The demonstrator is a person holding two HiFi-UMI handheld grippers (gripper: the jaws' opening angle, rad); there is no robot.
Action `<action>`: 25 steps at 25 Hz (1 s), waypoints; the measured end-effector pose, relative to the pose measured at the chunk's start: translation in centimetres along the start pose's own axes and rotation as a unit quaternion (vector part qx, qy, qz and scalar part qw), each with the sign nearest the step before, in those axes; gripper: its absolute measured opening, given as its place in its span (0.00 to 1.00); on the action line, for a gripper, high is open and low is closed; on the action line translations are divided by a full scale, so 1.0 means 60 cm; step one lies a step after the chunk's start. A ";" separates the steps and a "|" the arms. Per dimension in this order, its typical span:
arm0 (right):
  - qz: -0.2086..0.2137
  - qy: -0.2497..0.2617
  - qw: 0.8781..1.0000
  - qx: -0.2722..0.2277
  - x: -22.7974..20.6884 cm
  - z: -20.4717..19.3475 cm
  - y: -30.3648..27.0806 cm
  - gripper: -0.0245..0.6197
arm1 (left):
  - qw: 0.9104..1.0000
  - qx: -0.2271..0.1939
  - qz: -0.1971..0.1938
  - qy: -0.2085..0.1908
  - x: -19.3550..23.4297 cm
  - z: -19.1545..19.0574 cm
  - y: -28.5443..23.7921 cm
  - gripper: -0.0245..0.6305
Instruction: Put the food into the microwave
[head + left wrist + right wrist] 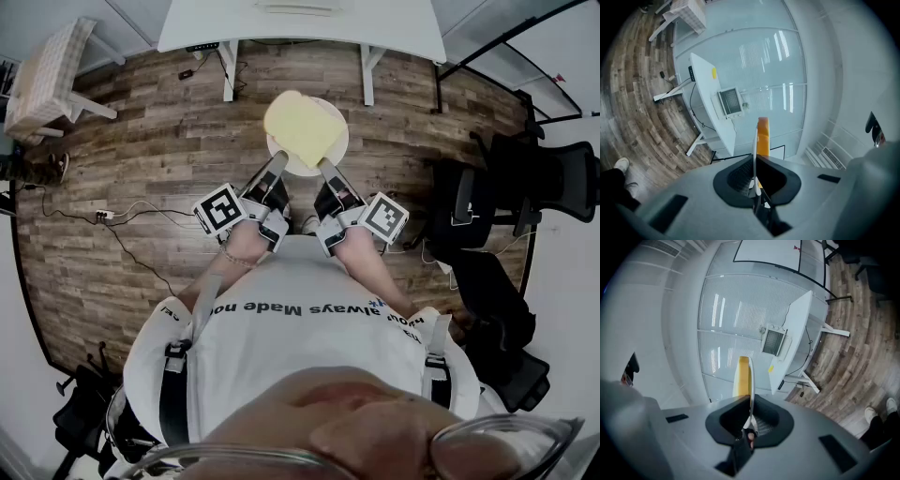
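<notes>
The person's white shirt is filling the foreground, with the wooden floor spreading beyond it. The white desk is standing well apart ahead, carrying the microwave. Short of it, the white plate is hanging over the floor, with the yellow food lying loose on top. The left gripper and right gripper are each pinching the plate's near rim, jaws clamped on the thin edge. The likely risk is that any uneven tilting between the two grippers is going to slide the food off, or the rim is going to slip free of the jaws
</notes>
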State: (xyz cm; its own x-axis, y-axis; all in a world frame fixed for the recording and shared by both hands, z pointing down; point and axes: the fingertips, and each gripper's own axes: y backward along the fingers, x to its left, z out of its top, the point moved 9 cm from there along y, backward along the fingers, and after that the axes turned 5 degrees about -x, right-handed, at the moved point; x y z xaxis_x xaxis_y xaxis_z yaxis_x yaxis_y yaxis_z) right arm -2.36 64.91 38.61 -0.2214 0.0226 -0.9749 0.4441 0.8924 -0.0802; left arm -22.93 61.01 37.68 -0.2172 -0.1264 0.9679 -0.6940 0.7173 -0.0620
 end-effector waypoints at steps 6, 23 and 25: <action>0.001 0.001 1.000 -0.004 0.005 0.010 -0.019 0.08 | 1.000 0.002 -0.007 0.000 0.002 0.017 -0.018 0.07; -0.002 0.004 1.000 -0.023 0.003 0.012 -0.084 0.08 | 0.999 0.009 -0.029 0.023 0.021 0.075 -0.053 0.07; 0.000 0.000 1.000 -0.023 -0.001 0.019 -0.097 0.08 | 1.000 0.010 -0.017 0.011 0.029 0.085 -0.061 0.07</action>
State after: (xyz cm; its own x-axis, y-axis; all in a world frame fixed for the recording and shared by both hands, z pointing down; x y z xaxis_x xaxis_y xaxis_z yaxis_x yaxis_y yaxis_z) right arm -3.93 59.18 38.90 -0.2203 0.0227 -0.9752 0.4035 0.9123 -0.0699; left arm -24.26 54.71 38.36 -0.1785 -0.1361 0.9745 -0.7147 0.6987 -0.0333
